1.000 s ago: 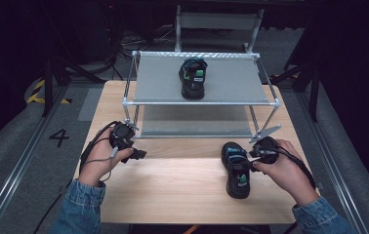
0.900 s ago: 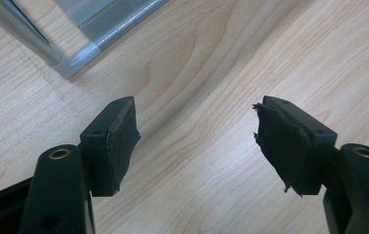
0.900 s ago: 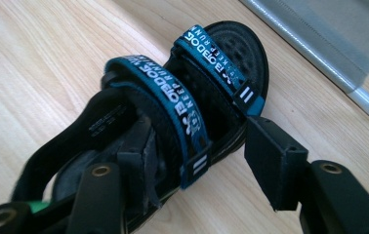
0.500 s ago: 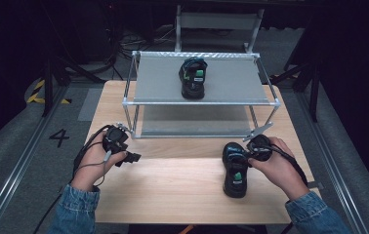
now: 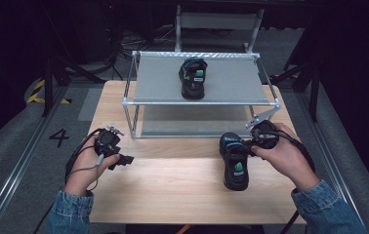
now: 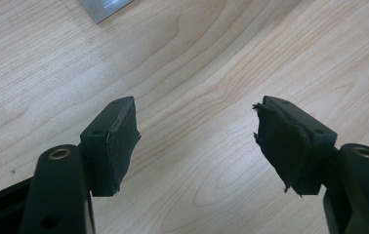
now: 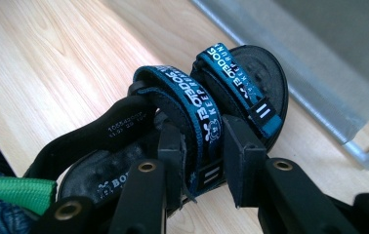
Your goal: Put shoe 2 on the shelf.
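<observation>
A black sandal with blue straps (image 5: 235, 163) lies on the wooden table (image 5: 173, 195) at the right. My right gripper (image 5: 249, 146) reaches it from the right. In the right gripper view this gripper (image 7: 201, 146) is shut on the middle blue strap (image 7: 185, 95); its jaws have just been closing with that strap between them. The sandal's sole (image 7: 265, 68) tilts above the wood. A second, matching sandal (image 5: 193, 78) stands on the grey shelf (image 5: 231, 83). My left gripper (image 5: 120, 159) hovers at the left over bare wood, and its jaws (image 6: 197, 141) are open with nothing between them.
The shelf's metal frame (image 5: 202, 103) stands at the back half of the table, with a lower grey panel (image 5: 192, 126) under it. A corner bracket (image 5: 260, 114) sticks out near my right hand. Dark floor and stands surround the table.
My right gripper closed on the sandal's strap and lifted slightly with it. My left hand drifted a little toward the near left of the table, still open.
</observation>
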Motion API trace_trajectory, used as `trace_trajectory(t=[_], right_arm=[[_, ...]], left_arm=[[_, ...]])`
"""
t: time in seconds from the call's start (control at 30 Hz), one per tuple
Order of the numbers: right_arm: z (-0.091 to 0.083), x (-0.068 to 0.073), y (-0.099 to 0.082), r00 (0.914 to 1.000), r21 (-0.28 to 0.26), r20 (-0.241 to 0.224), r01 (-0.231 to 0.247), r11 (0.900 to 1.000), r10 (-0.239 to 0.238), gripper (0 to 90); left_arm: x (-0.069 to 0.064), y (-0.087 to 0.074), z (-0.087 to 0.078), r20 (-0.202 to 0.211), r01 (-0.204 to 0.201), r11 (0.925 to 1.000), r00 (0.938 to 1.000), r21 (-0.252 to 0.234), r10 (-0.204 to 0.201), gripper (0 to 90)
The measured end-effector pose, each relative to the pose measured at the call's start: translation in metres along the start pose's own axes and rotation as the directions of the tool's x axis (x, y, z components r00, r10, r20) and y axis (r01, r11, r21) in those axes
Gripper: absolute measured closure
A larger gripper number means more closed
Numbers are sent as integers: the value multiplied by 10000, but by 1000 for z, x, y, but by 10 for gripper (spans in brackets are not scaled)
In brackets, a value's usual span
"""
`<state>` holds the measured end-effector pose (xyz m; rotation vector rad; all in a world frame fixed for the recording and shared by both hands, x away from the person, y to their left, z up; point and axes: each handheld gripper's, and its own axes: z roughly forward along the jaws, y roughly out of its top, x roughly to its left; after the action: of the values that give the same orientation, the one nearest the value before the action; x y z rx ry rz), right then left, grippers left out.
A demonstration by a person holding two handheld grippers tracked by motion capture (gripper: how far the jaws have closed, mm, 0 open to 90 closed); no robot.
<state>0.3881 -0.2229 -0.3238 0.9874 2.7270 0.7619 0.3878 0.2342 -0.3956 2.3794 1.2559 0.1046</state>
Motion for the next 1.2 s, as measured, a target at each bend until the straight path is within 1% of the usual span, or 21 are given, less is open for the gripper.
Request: trace_trajectory(t=[0.07, 0.13, 0.27, 0.3, 0.5, 0.63, 0.9, 0.93, 0.97, 1.1, 1.17, 1.2], right_arm=[[-6, 0, 5, 10000, -66, 2, 62, 10000, -62, 721], [-12, 0, 10, 10000, -89, -5, 68, 9999, -68, 721], [-25, -1, 19, 9998, -224, 60, 166, 9996, -164, 721], [-25, -1, 19, 9998, -224, 60, 166, 9996, -164, 721], [-48, -2, 35, 9997, -500, 114, 224, 9985, -219, 721], [-61, -3, 46, 9995, -593, 140, 292, 9978, -285, 722], [-77, -6, 65, 9996, -838, 72, 286, 9961, -281, 722], [-77, -6, 65, 9996, -838, 72, 286, 9961, -281, 722], [-81, -7, 71, 9996, -901, 50, 289, 9955, -286, 722], [-86, -12, 82, 9997, -1107, -122, 183, 9937, -198, 723], [-87, -13, 84, 9998, -1137, -101, 175, 9934, -188, 722], [-89, -14, 88, 9997, -1175, -134, 172, 9929, -189, 722]], left_arm=[[1, -1, -1, -24, -1, 10000, 10000, -6, 1, 319], [1, -2, -1, -57, 97, 9999, 9999, -38, -98, 318], [3, -4, -1, -16, 117, 9999, 9999, -24, -117, 318], [3, -4, -2, -7, 170, 9999, 9999, -29, -170, 318], [5, -5, -2, -35, 161, 9998, 9999, -71, -161, 319], [6, -4, -1, -20, 210, 9998, 9998, -64, -210, 319], [8, -2, 1, 60, 208, 9998, 9998, -44, -208, 318], [9, -2, 1, 71, 195, 9998, 9998, -39, -195, 318], [9, -2, 1, 70, 173, 9998, 9998, -42, -172, 319], [11, -1, 2, 139, 221, 9998, 9997, 6, -221, 317], [12, 0, 3, 217, 193, 9998, 9996, -6, -193, 317], [12, 0, 4, 251, 153, 9999, 9996, 12, -153, 317]])
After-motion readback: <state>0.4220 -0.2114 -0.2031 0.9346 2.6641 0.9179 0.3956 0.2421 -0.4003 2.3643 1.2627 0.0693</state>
